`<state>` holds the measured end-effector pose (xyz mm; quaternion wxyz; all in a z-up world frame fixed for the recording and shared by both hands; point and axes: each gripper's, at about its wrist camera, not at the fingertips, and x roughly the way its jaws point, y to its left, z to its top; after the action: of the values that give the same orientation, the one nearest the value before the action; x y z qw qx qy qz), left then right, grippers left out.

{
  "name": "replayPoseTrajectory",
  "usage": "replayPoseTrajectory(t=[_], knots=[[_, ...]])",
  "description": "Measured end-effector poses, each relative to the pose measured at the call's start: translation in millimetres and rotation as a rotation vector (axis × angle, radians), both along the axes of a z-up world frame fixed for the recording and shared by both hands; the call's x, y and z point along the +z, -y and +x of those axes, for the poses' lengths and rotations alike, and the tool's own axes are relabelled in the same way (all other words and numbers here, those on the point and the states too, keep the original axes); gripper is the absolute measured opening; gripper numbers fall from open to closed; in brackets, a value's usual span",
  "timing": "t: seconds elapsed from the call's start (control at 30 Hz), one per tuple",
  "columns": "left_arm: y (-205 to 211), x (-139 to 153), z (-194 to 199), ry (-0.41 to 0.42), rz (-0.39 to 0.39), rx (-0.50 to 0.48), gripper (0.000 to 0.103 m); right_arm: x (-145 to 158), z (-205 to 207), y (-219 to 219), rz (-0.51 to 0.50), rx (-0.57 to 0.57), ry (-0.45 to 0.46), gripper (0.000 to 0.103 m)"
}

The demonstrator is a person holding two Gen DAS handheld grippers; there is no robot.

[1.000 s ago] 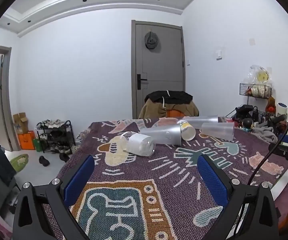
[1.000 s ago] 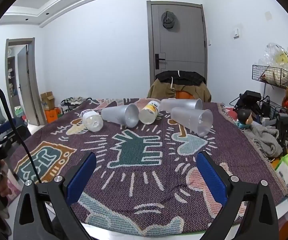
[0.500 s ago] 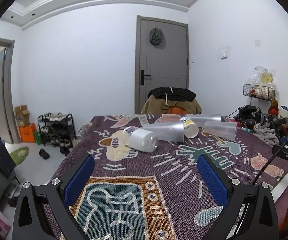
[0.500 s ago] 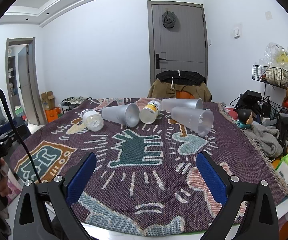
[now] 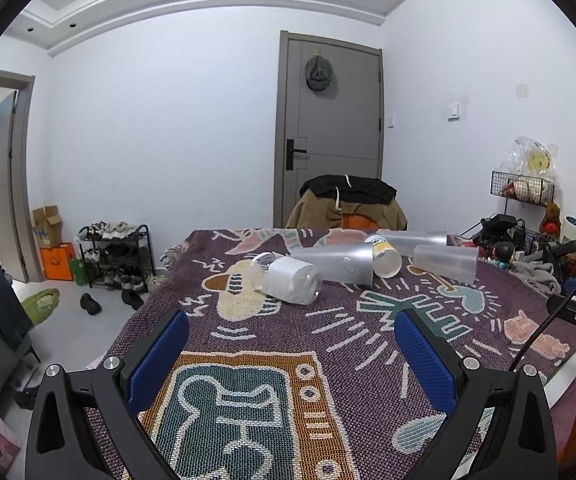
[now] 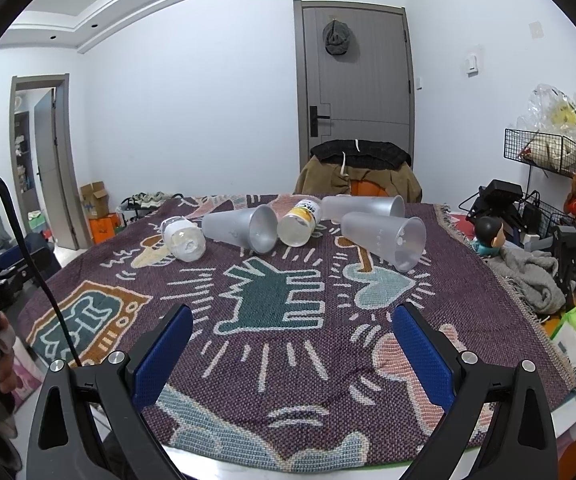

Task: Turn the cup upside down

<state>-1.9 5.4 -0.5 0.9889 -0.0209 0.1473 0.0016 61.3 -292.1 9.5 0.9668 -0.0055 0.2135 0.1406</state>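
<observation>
Several plastic cups lie on their sides at the far part of a patterned purple table cloth (image 6: 288, 336). A white-wrapped cup (image 5: 293, 282) (image 6: 182, 238) lies at the left. A frosted cup (image 5: 334, 264) (image 6: 242, 230), a yellow-labelled cup (image 5: 386, 256) (image 6: 300, 224) and two more frosted cups (image 6: 384, 236) (image 6: 362, 206) lie to its right. My left gripper (image 5: 292, 360) is open and empty, well short of the white-wrapped cup. My right gripper (image 6: 290, 352) is open and empty near the table's front edge.
A chair draped with clothes (image 6: 358, 172) stands behind the table before a grey door (image 6: 354, 92). Clutter, a figurine (image 6: 490, 234) and a grey cloth (image 6: 528, 276) sit at the right edge. A shoe rack (image 5: 116, 252) stands on the floor at the left.
The left gripper has shifted so the cups sit lower and more central in its view. The right gripper has barely moved. Both stay open.
</observation>
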Motion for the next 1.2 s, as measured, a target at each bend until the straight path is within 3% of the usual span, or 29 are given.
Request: replayPoseTrajectory(t=[0.7, 1.0, 1.2], knots=[[-2.2, 2.5, -1.8, 0.014, 0.003, 0.005, 0.103, -0.4, 1.3, -1.8, -0.018, 0.004, 0.016, 0.101], [-16.2, 2.5, 7.6, -0.015, -0.051, 0.003, 0.103, 0.2, 19.6, -15.4, -0.01, 0.057, -0.082, 0.101], [-24.7, 9.1, 16.8, -0.018, -0.041, 0.026, 0.103, 8.4, 37.0, -33.9, -0.054, 0.101, -0.111, 0.101]])
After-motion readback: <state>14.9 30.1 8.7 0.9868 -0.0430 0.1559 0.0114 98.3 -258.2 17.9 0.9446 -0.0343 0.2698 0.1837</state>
